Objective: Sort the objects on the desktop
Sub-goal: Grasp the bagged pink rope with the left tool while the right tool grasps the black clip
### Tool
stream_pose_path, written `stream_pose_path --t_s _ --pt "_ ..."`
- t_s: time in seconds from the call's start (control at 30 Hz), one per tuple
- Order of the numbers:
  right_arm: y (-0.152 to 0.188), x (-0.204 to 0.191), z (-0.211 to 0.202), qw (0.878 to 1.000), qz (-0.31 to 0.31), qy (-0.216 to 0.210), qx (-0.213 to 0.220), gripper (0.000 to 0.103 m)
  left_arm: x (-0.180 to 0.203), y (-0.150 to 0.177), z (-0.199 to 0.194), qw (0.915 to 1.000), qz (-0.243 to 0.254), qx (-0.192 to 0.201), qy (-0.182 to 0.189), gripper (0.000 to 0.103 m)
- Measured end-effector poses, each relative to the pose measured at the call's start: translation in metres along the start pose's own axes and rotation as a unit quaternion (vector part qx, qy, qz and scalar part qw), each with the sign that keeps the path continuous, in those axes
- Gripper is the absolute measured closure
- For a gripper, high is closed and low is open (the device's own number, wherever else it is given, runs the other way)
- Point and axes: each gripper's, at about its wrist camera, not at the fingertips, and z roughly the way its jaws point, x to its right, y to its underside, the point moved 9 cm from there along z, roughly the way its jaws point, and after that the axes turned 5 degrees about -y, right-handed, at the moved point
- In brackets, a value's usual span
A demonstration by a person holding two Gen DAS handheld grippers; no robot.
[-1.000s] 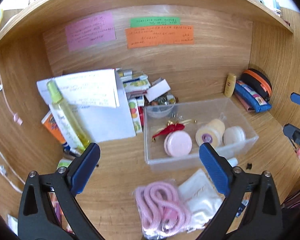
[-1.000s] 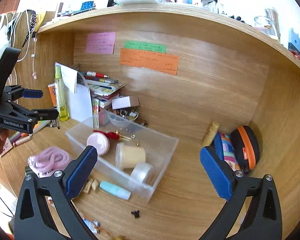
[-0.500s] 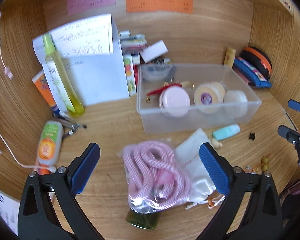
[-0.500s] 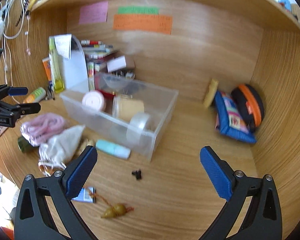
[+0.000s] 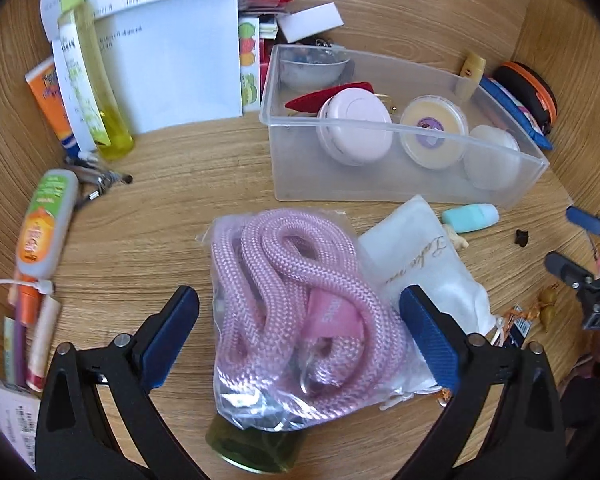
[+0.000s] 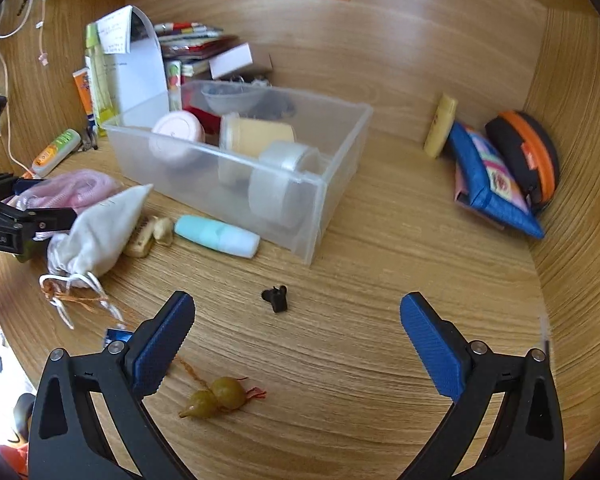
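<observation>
Desk sorting: bagged pink rope [image 5: 300, 304] lying between the spread fingers of the left gripper [image 5: 299, 330].

The left gripper is hanging with its jaws released and gripping nothing, one blue pad on each side of the clear bag of coiled pink rope; whether the pads are touching the bag cannot be told. The bag is lying on the wooden desk [image 5: 172, 184], in front of the clear plastic bin [image 5: 400, 184], with its long axis running away from the camera. A white drawstring pouch [image 5: 424, 276] is lying just beside it on the right, and a green jar [image 5: 256, 450] is showing under its near end. The right gripper [image 6: 297, 342] is hovering released and empty over bare desk, with a small gourd charm [image 6: 216, 398] lying near its left pad and a small black clip [image 6: 275, 298] lying ahead.
</observation>
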Motion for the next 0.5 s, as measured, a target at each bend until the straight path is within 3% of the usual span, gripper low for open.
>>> stream_pose_path --t_s 0.17,0.33,0.5 --pt "0.002 0.007 0.012 1.0 0.01 -0.006 -0.008 0.004 -0.001 0.002 0.008 0.9992 -0.021 -0.014 0.031 0.0" --pt "0.002 0.004 0.022 0.999 0.006 -0.022 -0.026 0.027 -0.007 0.006 0.015 0.9947 -0.058 -0.031 0.079 0.0" --pt "0.005 0.001 0.031 0.999 -0.003 -0.021 -0.042 0.047 -0.018 0.009 0.014 0.9966 -0.063 -0.019 0.049 0.0"
